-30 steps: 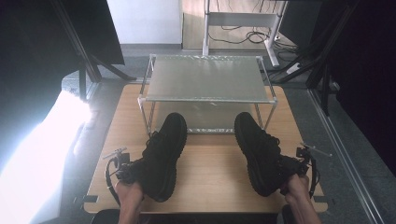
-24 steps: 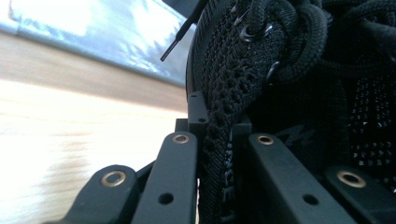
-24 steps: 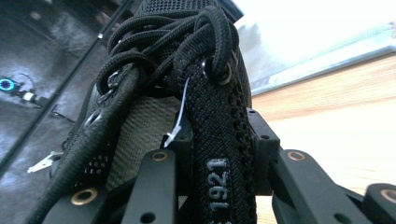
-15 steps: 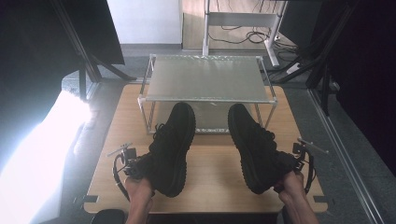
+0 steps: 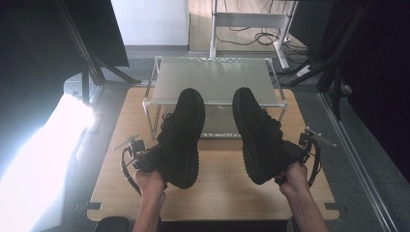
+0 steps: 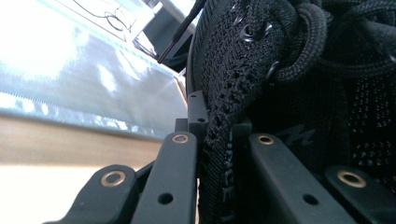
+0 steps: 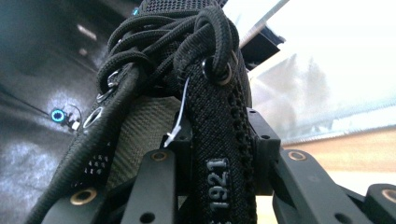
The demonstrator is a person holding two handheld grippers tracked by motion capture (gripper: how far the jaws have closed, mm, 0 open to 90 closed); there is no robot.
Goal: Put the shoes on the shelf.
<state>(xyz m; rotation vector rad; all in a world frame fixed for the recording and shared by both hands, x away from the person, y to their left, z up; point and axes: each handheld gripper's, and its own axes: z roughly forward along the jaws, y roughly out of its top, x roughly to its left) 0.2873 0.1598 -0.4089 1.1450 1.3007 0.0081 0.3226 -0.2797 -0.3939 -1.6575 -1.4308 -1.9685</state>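
Observation:
Two black knit sneakers are held up over the wooden table [image 5: 222, 193], toes pointing toward a low wire rack. My left gripper [image 5: 145, 159] is shut on the collar of the left shoe [image 5: 183, 135]; in the left gripper view its jaws pinch the shoe's knit edge [image 6: 219, 140] beside the laces. At the right, my right gripper [image 5: 296, 155] is shut on the right shoe [image 5: 258, 135]; the right gripper view has the jaws clamped on a collar strip [image 7: 217, 154] printed "1921". Both toes overlap the rack's front edge in the high view.
The rack [image 5: 212, 79] has a translucent top shelf on a thin metal frame and stands at the table's far half. Beyond it are a white desk frame with cables [image 5: 246, 29] and dark tripod legs [image 5: 92, 63]. Bright glare lies on the floor at left [image 5: 43, 154].
Both shoes have moved forward and upward toward the rack, their toes now reaching over its front edge. The hands have followed, and the grips are unchanged.

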